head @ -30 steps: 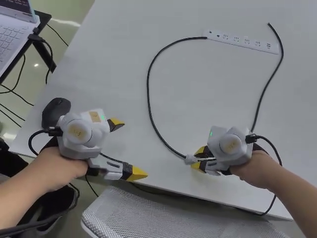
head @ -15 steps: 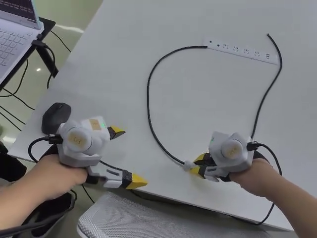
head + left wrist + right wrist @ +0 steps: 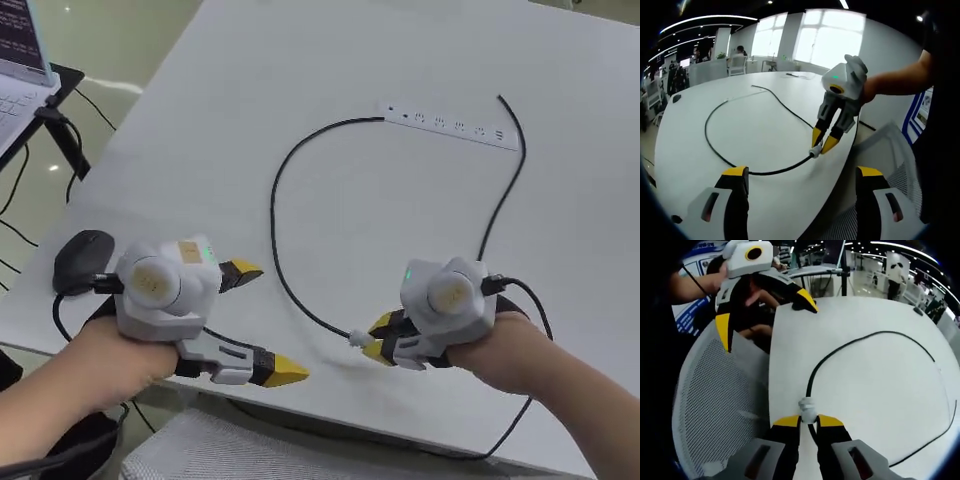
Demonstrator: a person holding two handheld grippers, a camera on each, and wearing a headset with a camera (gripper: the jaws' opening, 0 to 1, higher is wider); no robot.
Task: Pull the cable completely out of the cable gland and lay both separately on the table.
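A black cable [image 3: 272,200] loops across the white table [image 3: 200,120] and ends in a small white cable gland [image 3: 357,340] near the front edge. My right gripper [image 3: 375,338] is shut on the cable right at the gland [image 3: 808,410], which sticks out just past the yellow fingertips [image 3: 787,421]. The left gripper view shows that grip from the front, the right gripper [image 3: 822,141] pinching the gland [image 3: 815,151]. My left gripper [image 3: 268,320] stands wide open at the table's front left, apart from the cable, with nothing between its jaws. It also appears in the right gripper view [image 3: 765,317].
The cable's far end reaches a white power strip [image 3: 455,127] at the back of the table. A black mouse [image 3: 80,255] lies left of the left gripper. A mesh chair [image 3: 200,450] sits under the table's front edge. A laptop [image 3: 15,60] stands off the table at upper left.
The head camera has shifted, so the whole scene slid left. My left gripper has edged a little to the right, away from the mouse. The right gripper keeps its hold.
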